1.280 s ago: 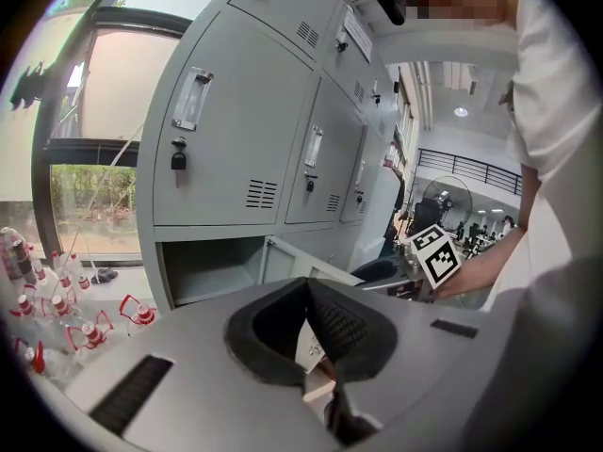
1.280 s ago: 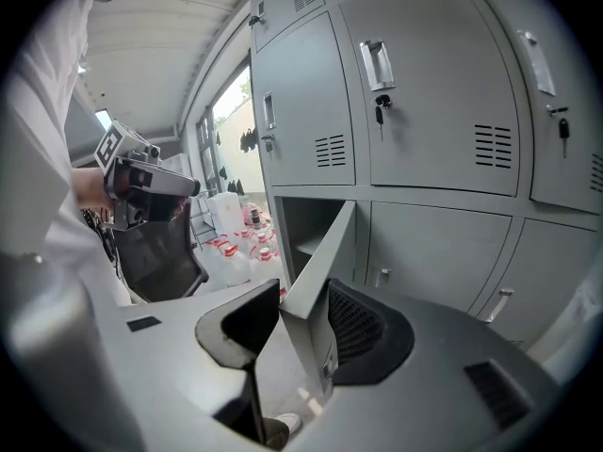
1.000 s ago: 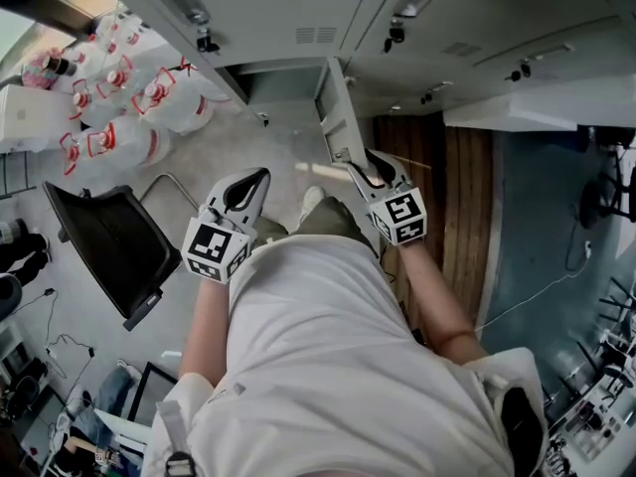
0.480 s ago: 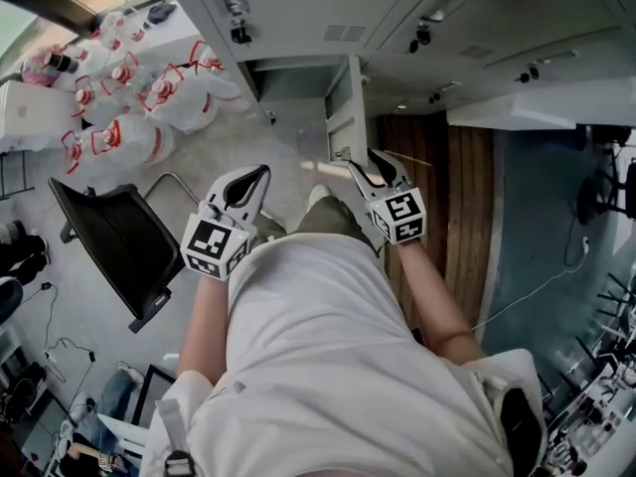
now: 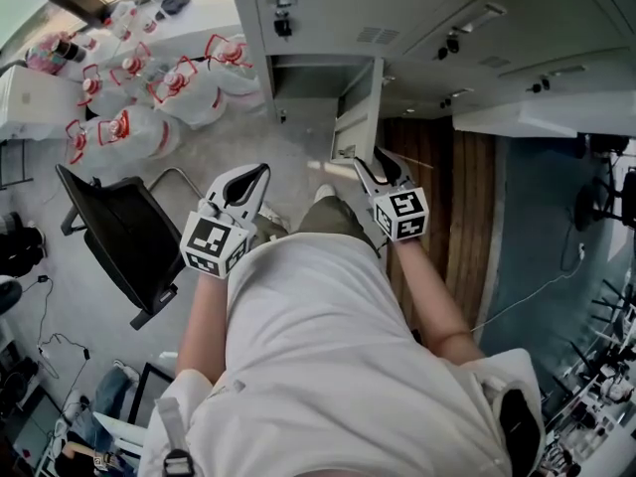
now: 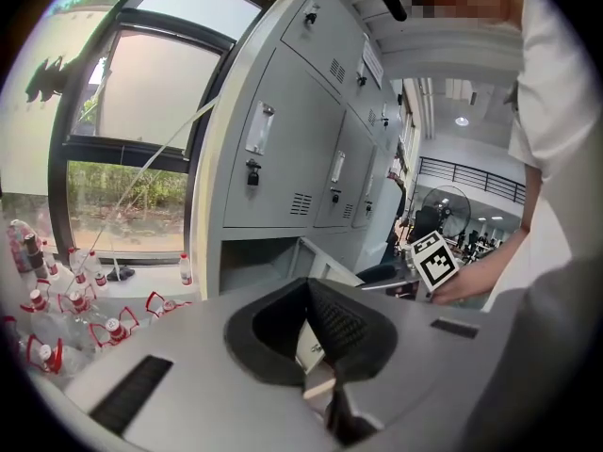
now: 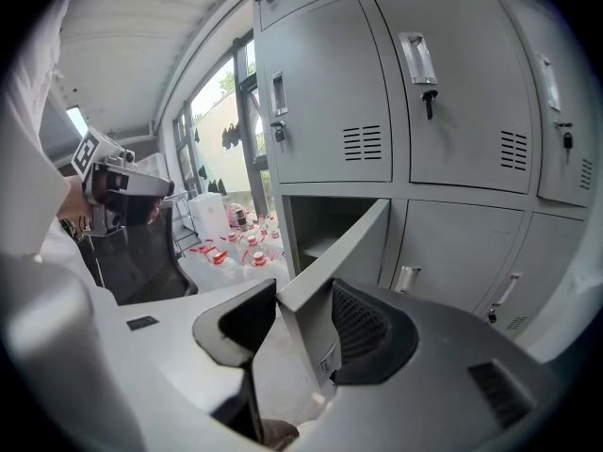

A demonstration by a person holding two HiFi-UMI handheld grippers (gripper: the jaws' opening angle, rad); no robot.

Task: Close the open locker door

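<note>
The grey locker door [image 5: 360,117] stands ajar from the open lower compartment [image 5: 308,78]. My right gripper [image 5: 373,162] is at the door's free edge. In the right gripper view the door [image 7: 330,262] passes between the jaws of the right gripper [image 7: 301,295], which are opening; a gap shows on the left side. My left gripper [image 5: 248,182] hovers left of the door, apart from it. In the left gripper view the left gripper [image 6: 311,318] is open, with nothing between its jaws, and the door [image 6: 330,264] lies beyond.
Closed lockers [image 7: 452,92] fill the wall above and to the right of the open one. Packs of water bottles [image 5: 149,97] lie on the floor by the window at the left. A black chair [image 5: 119,237] stands near my left side. Wood flooring [image 5: 447,197] runs at the right.
The lockers and the door have shifted to the right in the head view, and the door looks swung closer to the locker front. My right gripper stays at the door's edge; the left has barely moved.
</note>
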